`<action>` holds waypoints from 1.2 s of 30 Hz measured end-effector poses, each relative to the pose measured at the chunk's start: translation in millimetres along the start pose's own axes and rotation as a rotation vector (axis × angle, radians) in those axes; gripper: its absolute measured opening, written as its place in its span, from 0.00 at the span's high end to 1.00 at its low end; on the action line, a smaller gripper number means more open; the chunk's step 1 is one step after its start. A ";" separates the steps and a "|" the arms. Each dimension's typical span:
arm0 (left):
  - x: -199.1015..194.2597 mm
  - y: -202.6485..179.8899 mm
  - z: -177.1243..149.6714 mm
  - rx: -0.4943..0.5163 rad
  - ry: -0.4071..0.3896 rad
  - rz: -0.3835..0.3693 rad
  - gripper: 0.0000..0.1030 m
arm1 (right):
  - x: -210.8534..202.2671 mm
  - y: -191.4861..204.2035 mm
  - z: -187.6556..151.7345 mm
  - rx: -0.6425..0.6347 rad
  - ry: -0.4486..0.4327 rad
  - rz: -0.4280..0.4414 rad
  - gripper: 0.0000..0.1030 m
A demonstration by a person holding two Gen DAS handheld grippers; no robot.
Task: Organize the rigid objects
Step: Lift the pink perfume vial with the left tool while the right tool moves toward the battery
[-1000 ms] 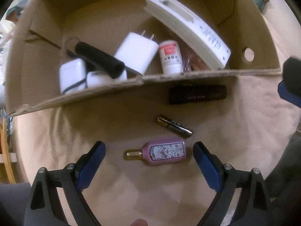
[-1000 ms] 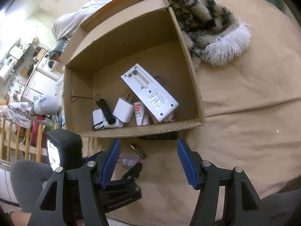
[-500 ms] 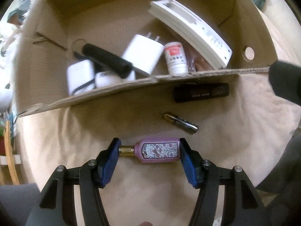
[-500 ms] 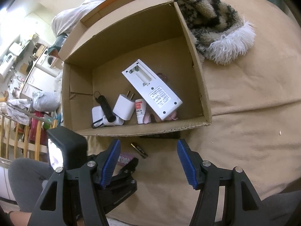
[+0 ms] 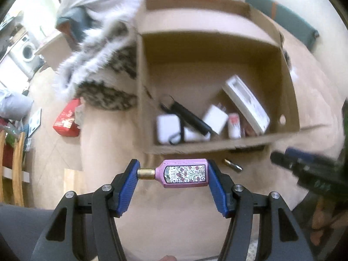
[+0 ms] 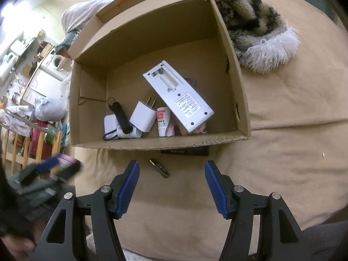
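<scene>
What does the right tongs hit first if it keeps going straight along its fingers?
Likely the battery lying on the tan blanket, just ahead of the open right tongs, left of centre. It might pass beside it and meet bare blanket; depth is unclear. The cardboard box lies further on.

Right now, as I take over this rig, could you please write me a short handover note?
Left tongs: just closed, now shut end to end on the pink perfume bottle, lifted off the blanket.
Right tongs: open, empty, above the battery.
Cardboard box holds the white remote, plug adapter, small pill bottle, black cylinder and white charger.
Left: drop the bottle in the box, then the battery and the black bar against the box's front wall.
</scene>
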State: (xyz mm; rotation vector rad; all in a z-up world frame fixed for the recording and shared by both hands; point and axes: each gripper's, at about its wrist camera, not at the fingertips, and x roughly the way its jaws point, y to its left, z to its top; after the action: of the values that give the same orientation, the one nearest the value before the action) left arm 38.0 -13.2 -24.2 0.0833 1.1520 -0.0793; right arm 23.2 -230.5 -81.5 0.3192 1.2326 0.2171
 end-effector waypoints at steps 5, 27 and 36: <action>-4.2 18.4 7.1 -0.054 -0.029 0.003 0.43 | 12.3 3.2 -5.0 -0.006 0.042 -0.020 0.36; 34.7 38.9 -10.4 -0.139 0.103 0.028 0.43 | 52.3 -6.7 -44.3 0.269 0.046 -0.185 0.41; 30.9 38.6 -6.8 -0.141 0.099 0.018 0.43 | 71.7 28.7 -43.7 0.379 -0.006 -0.286 0.41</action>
State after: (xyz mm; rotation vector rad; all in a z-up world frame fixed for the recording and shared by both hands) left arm 48.4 25.3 -54.3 -0.0275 1.2518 0.0228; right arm 5.0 -174.5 -147.9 0.4643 1.2957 -0.2672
